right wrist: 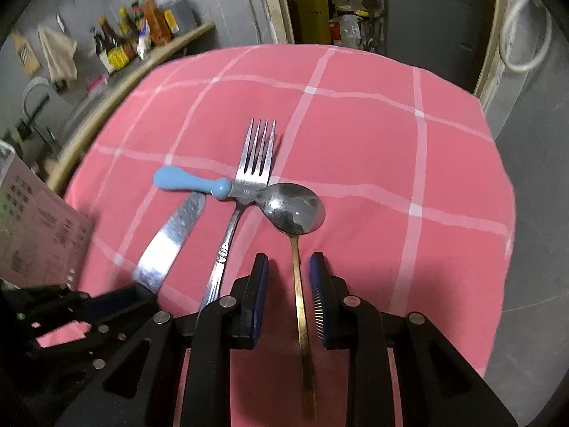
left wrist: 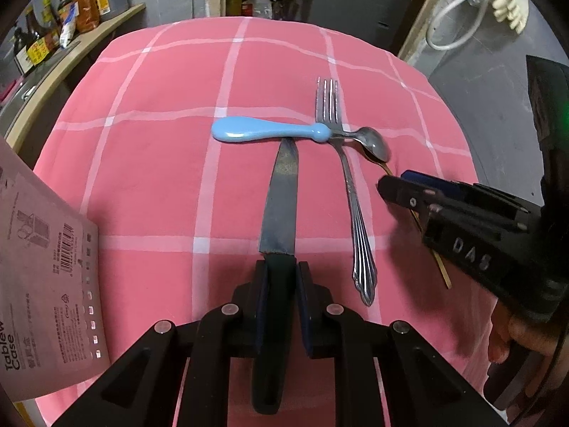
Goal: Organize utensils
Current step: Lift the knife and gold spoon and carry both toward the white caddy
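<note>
L gripper (left wrist: pixel 278 277) clamped on the knife (left wrist: pixel 281 192) by its black handle, blade pointing straight out ahead w/ the tip just under the blue-handled spoon (left wrist: pixel 270 131), which lies crosswise beyond it. Can't tell if tip and handle touch. R gripper (right wrist: pixel 288 274) is open, fingers either side of a gold utensil handle (right wrist: pixel 300 306) but not closed on it; that handle runs forward to the blue spoon's bowl; where it ends is hidden. Fork (right wrist: pixel 245 192) sits just left of R gripper, tines pointing away, the blue spoon's neck crossing over it.

Surface: pink cloth w/ white grid lines (left wrist: pixel 160 163), a bit rumpled, draped over a table. Left of L gripper, a pale pink tableware case box (left wrist: pixel 46 284) w/ barcode and printed text.

Room: far left behind both grippers, a curved wood-edged shelf (right wrist: pixel 117 96) w/ sauce bottles & condiments (right wrist: pixel 135 35), grey wall, a rag (right wrist: pixel 58 55) hanging. Straight ahead a doorway (right wrist: pixel 355 7) into cluttered storage; white hose (left wrist: pixel 455 17) off to the right.
</note>
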